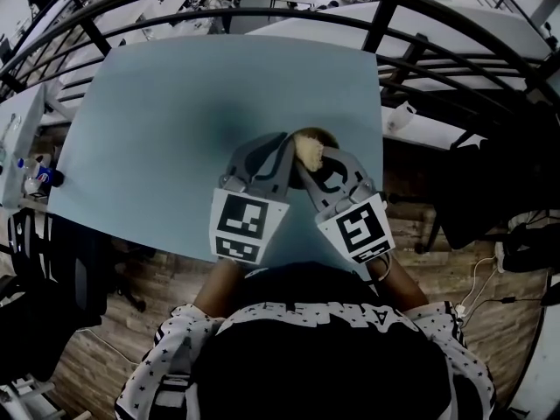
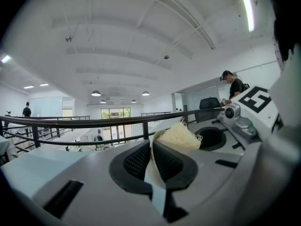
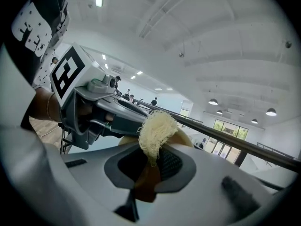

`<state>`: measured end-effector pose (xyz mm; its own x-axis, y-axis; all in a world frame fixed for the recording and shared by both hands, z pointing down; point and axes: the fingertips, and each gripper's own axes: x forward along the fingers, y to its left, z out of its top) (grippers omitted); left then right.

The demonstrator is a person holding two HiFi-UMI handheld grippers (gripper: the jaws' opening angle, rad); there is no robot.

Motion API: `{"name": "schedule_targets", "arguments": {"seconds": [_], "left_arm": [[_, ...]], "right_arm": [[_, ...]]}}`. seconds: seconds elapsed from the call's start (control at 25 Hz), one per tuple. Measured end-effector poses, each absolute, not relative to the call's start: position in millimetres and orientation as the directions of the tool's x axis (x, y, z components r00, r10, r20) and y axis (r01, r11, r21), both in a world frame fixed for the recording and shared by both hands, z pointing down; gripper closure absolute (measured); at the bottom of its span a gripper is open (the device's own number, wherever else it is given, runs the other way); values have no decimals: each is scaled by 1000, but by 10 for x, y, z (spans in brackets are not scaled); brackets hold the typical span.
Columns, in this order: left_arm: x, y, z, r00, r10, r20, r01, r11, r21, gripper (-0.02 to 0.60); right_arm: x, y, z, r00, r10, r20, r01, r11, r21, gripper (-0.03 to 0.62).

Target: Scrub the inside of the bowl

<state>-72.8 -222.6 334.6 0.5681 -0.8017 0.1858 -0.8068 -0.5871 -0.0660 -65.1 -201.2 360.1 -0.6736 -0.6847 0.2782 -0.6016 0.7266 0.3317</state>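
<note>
The bowl (image 1: 311, 135) is held up over the near edge of the light blue table (image 1: 175, 121), raised and tipped between the two grippers. My left gripper (image 1: 285, 150) is shut on the bowl's thin pale rim (image 2: 153, 168). A cream fibrous scrubber (image 1: 309, 152) is pinched in my right gripper (image 1: 320, 163), which is shut on it. In the right gripper view the scrubber (image 3: 156, 127) sticks out of the jaws against the bowl (image 3: 185, 136). The left gripper view shows the scrubber (image 2: 178, 136) lying inside the bowl, with the right gripper (image 2: 237, 121) just beyond.
A black curved railing (image 1: 402, 24) runs behind the table. A side table with bottles (image 1: 37, 178) stands at the left and a black chair (image 1: 52, 278) below it. Another dark chair (image 1: 490, 191) and a cable (image 1: 477, 278) are at the right.
</note>
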Motion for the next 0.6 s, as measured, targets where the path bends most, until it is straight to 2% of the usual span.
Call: {"name": "schedule_targets", "arguments": {"seconds": [0.6], "left_arm": [[-792,-2246,3380,553,-812,187,-819,-571,-60,556]], "right_arm": [[-728,-1957,3699,-697,-643,317,-553,764,334,534]]}}
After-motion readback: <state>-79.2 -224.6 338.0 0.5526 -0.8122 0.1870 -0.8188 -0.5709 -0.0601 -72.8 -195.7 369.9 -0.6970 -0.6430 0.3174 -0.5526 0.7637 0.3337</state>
